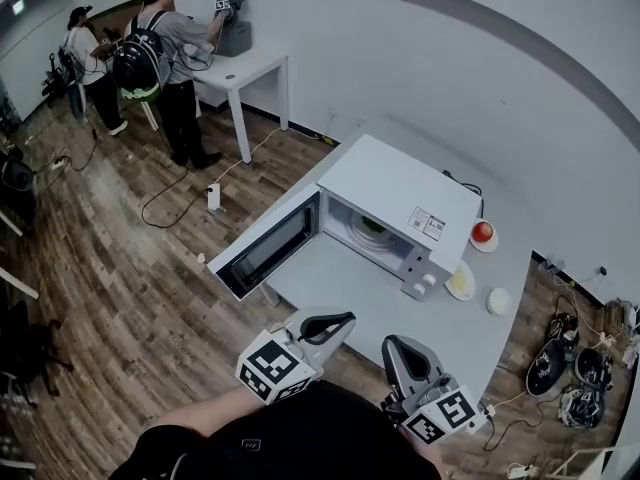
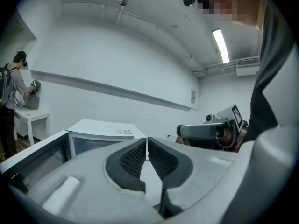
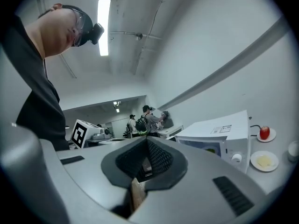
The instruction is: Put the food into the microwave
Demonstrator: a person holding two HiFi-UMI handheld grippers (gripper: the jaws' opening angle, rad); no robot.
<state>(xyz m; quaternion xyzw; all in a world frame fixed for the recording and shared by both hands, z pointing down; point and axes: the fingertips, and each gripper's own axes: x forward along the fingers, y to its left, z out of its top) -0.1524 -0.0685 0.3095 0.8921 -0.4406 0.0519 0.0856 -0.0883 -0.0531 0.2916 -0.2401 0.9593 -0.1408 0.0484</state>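
Green food (image 1: pixel 372 226) lies on the turntable inside the white microwave oven (image 1: pixel 400 193); it is too small to show a long axis. The oven's front runs from 10 to 4 o'clock across the grey bench (image 1: pixel 330 290), its mouth faces 7 o'clock, and its dark-windowed door (image 1: pixel 265 243) swings out toward 8. At its 6 o'clock, your left hand-held gripper (image 1: pixel 347 320) and right hand-held gripper (image 1: pixel 393 344) are both clenched on nothing.

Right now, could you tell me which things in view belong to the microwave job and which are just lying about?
For the job: microwave, its open door, red food on a plate, yellow food on a plate, green item inside.
Lying about: white side table, floor cables, gear on the floor.
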